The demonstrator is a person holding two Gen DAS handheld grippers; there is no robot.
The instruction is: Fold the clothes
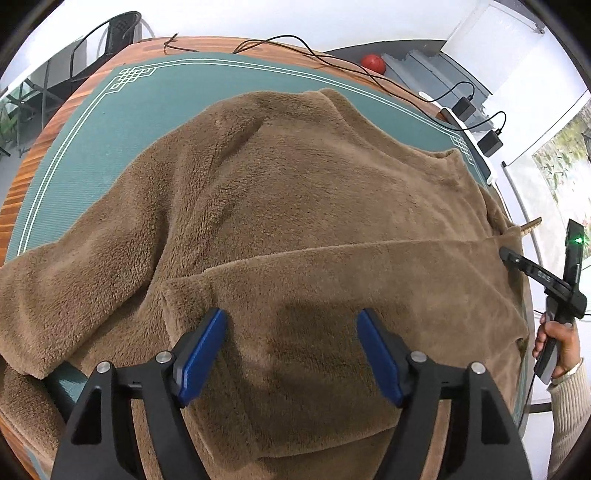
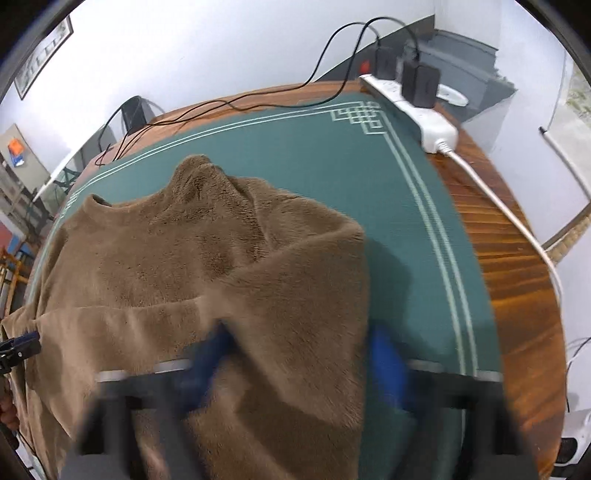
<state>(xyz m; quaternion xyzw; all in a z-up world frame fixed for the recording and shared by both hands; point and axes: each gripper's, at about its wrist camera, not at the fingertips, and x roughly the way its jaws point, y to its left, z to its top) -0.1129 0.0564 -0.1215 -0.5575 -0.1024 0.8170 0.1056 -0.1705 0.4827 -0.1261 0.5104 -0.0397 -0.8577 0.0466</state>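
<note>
While left gripper [image 1: 291, 354] gapes over brown sweater [image 1: 295, 206], right gripper [image 2: 299, 365] blurred, jaws apart, power strip [image 2: 413, 107] visible

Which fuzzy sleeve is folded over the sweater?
The folded sleeve lies across the sweater, just ahead of the left tool; the other sleeve stretches out sideways.

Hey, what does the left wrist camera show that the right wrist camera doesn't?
Only the left wrist view shows the red ball on the floor, a black chair, and the right gripper beside the person's hand.

Only the right wrist view shows the white power strip clearly, and a framed picture on the wall.

Both show the brown fleece sweater spread on the green mat, and black cables on the wooden table.
</note>
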